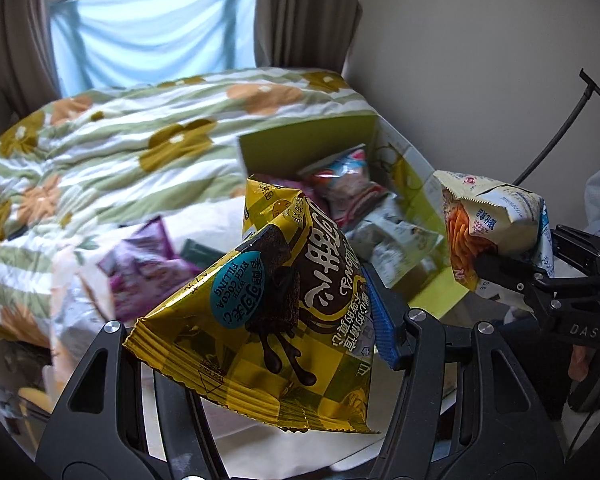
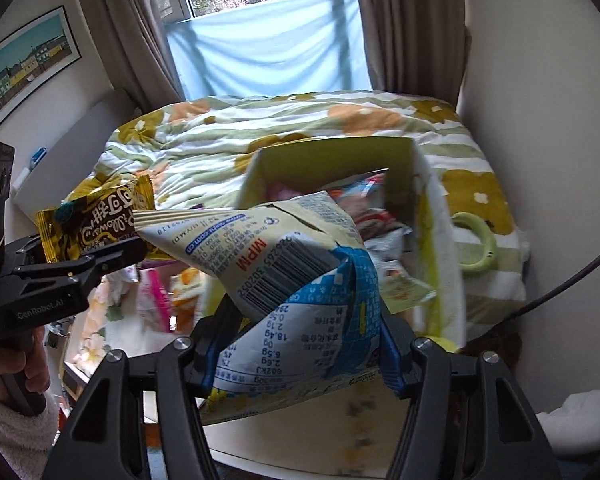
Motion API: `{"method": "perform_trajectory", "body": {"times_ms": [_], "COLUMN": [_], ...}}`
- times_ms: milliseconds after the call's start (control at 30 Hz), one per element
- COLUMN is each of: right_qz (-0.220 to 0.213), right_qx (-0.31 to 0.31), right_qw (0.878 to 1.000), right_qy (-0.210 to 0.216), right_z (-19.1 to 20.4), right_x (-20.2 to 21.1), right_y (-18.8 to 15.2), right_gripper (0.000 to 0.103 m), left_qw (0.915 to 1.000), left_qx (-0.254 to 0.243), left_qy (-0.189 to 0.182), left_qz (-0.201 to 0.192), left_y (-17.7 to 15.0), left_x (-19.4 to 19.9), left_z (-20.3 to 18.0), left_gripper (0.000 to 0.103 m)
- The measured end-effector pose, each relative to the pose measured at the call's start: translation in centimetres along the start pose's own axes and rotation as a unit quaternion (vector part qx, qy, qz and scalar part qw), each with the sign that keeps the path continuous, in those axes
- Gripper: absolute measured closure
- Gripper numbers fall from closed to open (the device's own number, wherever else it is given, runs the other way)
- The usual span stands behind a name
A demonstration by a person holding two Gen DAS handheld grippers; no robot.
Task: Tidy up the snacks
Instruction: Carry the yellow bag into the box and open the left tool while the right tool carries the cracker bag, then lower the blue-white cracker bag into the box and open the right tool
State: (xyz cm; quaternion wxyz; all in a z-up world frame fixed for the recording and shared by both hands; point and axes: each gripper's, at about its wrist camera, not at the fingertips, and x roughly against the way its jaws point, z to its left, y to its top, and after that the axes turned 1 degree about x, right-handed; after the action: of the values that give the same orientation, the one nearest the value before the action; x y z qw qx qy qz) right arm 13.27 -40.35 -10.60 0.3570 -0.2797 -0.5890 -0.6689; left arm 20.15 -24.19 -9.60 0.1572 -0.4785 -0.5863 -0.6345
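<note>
Right now your left tool [image 1: 256,344] clamps a yellow cocoa snack packet [image 1: 272,312] in the air, and your right tool [image 2: 300,344] pinches a white-and-blue snack bag [image 2: 284,280] just as firmly. Beyond both, the green box [image 2: 440,240] sits open on the flowered bed [image 2: 300,128], already holding several packets [image 1: 348,188].

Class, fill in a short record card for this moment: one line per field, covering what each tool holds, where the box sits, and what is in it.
Left tool: shut on yellow snack bag
Right tool: shut on white and blue snack bag
Box: green, open, on the flowered bedspread
Box contents: several snack packets
Outside box: purple packet
</note>
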Motion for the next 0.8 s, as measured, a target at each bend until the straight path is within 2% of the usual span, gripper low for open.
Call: {"method": "perform_trajectory", "body": {"times_ms": [133,367,433,467,500,800], "right_qz": [0.004,0.012,0.013,0.014,0.014,0.029], "right_qx": [-0.007,-0.039,-0.048,-0.052,-0.053,-0.038], "right_qw": [1.000,0.999,0.998,0.998,0.998,0.998], "right_qy": [0.005,0.023,0.031,0.035,0.038,0.045], "right_z": [-3.0,-6.9,-7.5,-7.7,-7.8,-7.4], "right_x": [-0.6,-2.7,-3.3,-3.6,-3.9,-6.0], "right_y": [0.7,1.9,2.3,2.5,2.7,4.3], "right_gripper": [0.046,0.046,0.046,0.046,0.046,0.046], "left_qw": [0.9998,0.9990,0.9990,0.9987,0.9984,0.9976], "left_qx": [0.009,0.018,0.022,0.023,0.026,0.042], "left_qy": [-0.008,0.004,0.008,0.016,0.025,0.030], "left_qz": [0.015,0.040,0.039,0.043,0.043,0.046], "left_y": [1.1,3.3,3.9,4.1,4.1,2.6], "left_x": [-3.9,-9.2,-10.3,-10.7,-10.6,-8.4], "left_z": [-2.8,-3.4,-3.2,-3.1,-3.0,-1.7], "left_gripper": [0.047,0.047,0.036,0.012,0.001,0.001]}}
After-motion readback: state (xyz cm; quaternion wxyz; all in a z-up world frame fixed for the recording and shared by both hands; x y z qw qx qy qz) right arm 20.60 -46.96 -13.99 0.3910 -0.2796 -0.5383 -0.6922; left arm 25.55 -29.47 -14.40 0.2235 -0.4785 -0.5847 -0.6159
